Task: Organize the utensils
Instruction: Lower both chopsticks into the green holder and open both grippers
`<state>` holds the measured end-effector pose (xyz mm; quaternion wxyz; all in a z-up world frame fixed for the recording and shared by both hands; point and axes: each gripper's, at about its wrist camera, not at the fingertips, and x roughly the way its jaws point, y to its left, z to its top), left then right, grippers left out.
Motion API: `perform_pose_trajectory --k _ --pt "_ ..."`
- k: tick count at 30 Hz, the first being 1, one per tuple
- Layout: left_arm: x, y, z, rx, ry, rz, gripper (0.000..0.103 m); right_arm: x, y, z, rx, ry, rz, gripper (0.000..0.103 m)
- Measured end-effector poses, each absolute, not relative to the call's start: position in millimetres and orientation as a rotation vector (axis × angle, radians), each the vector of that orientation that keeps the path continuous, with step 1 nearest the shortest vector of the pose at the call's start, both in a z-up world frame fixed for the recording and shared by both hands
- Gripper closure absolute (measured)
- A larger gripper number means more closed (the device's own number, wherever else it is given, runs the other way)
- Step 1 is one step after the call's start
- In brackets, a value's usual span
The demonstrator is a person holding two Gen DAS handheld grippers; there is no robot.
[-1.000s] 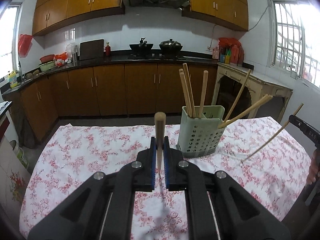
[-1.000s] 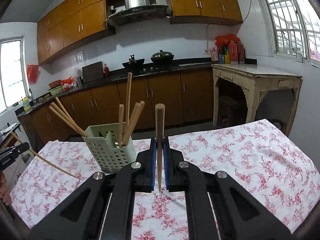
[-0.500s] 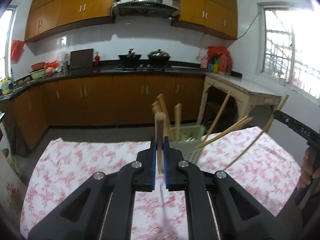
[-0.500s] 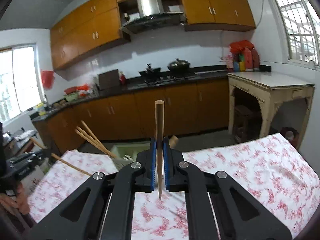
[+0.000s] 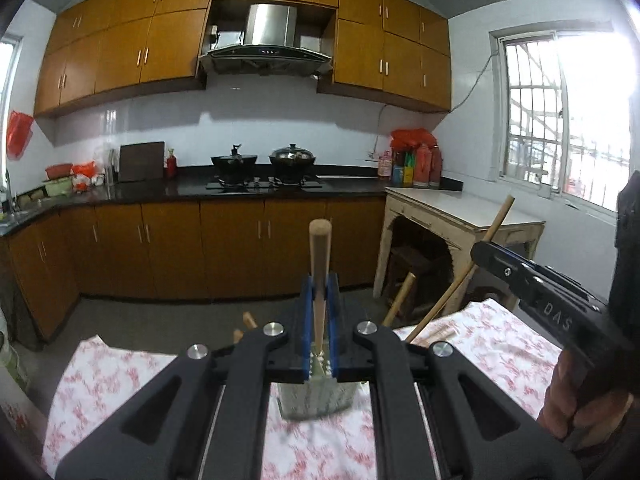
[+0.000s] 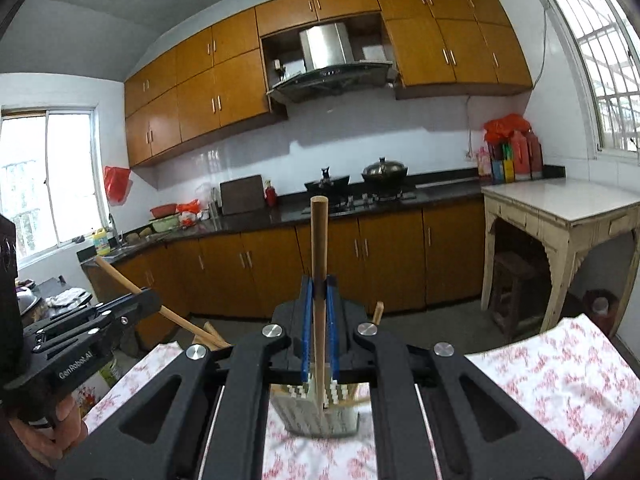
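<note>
Tablecloth (image 5: 500,344) — white, red floral

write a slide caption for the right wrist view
Right gripper holds a chopstick upright above the perforated utensil holder on the floral tablecloth.

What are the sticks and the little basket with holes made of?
The round tan chopstick in the right gripper looks like plain unvarnished wood: matte, pale brown. The pale green perforated utensil basket looks like moulded plastic, judging by its even grid of holes.
</note>
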<state>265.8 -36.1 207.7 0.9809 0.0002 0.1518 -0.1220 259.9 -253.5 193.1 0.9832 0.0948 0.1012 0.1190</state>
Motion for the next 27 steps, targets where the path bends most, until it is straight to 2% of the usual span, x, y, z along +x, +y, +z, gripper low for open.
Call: perform_pose_trajectory --k 6,15,26,27 --pt "284.6 -40.3 200.7 0.003 0.334 -0.220 0.095 285.2 -249.1 184.0 0.199 0.193 0.220 0.095" --pt "297.6 -35.2 180.2 0.001 0.395 -0.223 0.095 314.4 -243.1 147.0 0.209 0.297 0.208 0.096" --pt "328.2 -26.5 151.8 -0.006 0.479 -0.200 0.095 328.2 -234.0 137.6 0.199 0.370 0.219 0.095" --pt "329.4 -23.4 150.1 -0.014 0.485 -0.196 0.092 329.8 -232.8 134.8 0.196 0.393 0.217 0.095"
